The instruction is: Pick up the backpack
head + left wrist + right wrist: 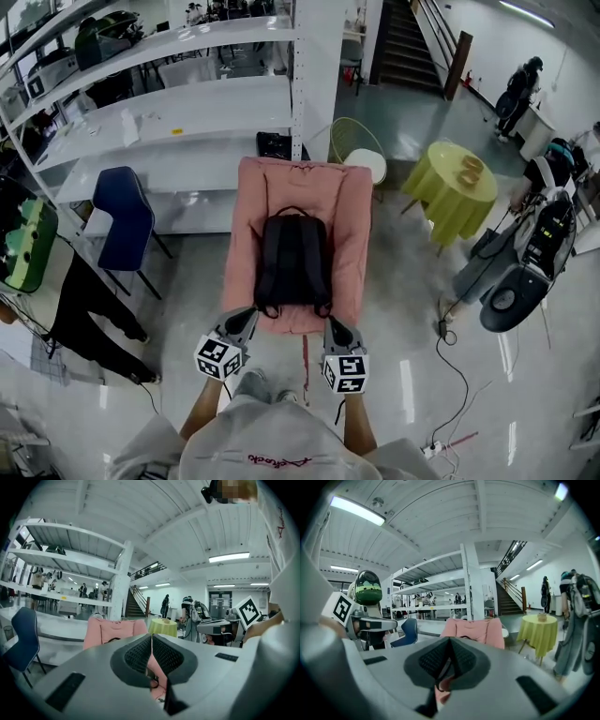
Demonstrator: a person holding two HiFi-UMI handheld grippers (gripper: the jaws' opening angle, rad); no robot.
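A black backpack (293, 261) lies flat on a pink armchair (350, 197), its top handle toward the chair's back. My left gripper (246, 319) hovers at the pack's near left corner and my right gripper (334, 325) at its near right corner. Both are shut with nothing between the jaws. In the left gripper view the closed jaws (151, 654) hide most of the pack; the pink chair (101, 631) shows above them. In the right gripper view the shut jaws (449, 658) cover the pack, with the pink chair (476, 629) behind.
A blue chair (124, 218) stands left of the armchair, by white shelving (187, 112). A round table with a yellow-green cloth (450, 187) sits at the right, beside a wire chair (356, 145). Cables (459, 375) run over the floor at right. A person (517, 94) stands far back.
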